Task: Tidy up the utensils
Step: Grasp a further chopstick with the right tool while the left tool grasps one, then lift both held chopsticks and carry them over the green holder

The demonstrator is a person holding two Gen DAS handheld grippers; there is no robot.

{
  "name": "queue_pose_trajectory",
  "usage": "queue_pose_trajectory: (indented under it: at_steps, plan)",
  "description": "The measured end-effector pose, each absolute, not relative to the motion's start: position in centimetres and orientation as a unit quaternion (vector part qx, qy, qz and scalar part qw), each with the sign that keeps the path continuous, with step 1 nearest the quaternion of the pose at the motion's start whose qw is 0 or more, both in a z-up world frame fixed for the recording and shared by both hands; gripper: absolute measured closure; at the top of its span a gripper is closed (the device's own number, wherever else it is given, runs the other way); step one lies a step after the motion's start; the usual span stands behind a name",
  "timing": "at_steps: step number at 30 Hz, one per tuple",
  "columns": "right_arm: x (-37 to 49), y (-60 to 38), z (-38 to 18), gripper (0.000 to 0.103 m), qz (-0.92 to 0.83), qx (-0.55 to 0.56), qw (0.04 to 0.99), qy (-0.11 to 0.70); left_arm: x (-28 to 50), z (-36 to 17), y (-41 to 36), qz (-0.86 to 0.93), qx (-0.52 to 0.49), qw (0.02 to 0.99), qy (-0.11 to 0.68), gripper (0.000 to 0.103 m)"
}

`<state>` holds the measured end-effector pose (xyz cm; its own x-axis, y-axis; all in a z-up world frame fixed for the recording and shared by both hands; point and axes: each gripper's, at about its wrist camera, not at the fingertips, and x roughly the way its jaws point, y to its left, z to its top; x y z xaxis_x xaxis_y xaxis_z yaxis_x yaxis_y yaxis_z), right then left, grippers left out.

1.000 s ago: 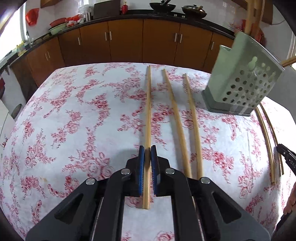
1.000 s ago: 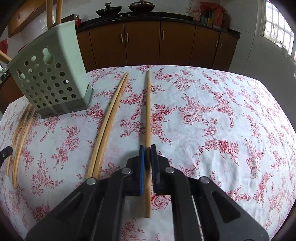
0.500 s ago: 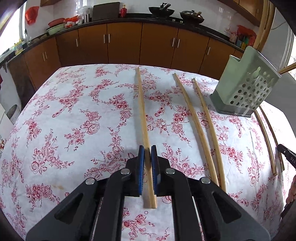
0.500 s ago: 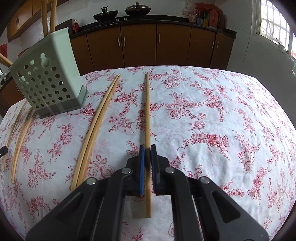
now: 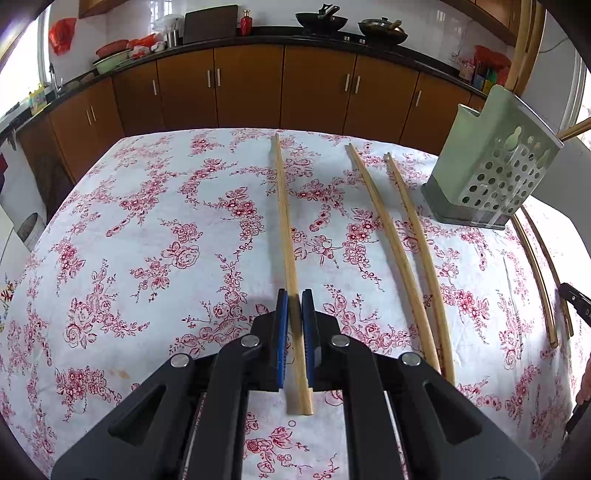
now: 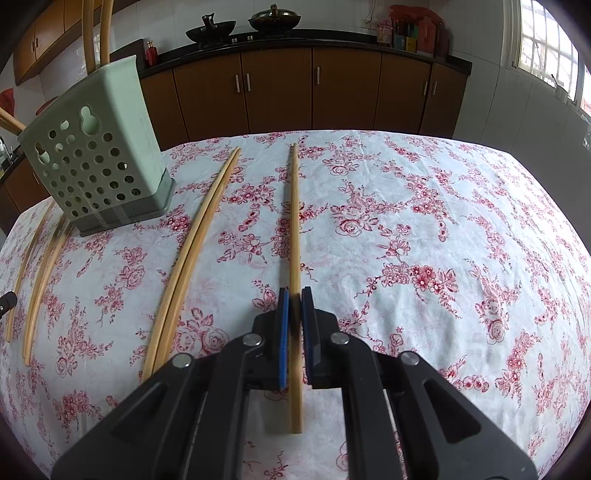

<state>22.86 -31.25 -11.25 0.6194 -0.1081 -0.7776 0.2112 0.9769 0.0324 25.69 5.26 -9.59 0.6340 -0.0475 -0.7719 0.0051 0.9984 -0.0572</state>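
Two loose chopsticks [image 5: 402,258] beside holder [image 5: 491,173]

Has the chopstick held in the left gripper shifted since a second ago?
Yes. The left gripper has carried its chopstick leftward, widening the gap to the two loose chopsticks beside the green holder.

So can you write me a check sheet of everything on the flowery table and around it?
Surface: flowered tablecloth, wrinkled.
Job's things: green holder upright with chopsticks standing in it; loose pair lying beside it; another pair on its other side.
Clutter: nothing seen.
Tongs: left tongs shut on left chopstick; right tongs shut on right chopstick.
Cables: nothing seen.
Surroundings: brown cabinets, woks, window.
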Motion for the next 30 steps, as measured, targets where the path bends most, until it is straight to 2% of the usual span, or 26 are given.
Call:
queue_pose_trajectory:
  at_steps: [30]
  plan:
    - [19.6, -30.7, -11.1, 0.094, -0.088, 0.046, 0.897, 0.43, 22.8, -9.4, 3.8, 0.005, 0.009, 0.903, 0.429, 0.094]
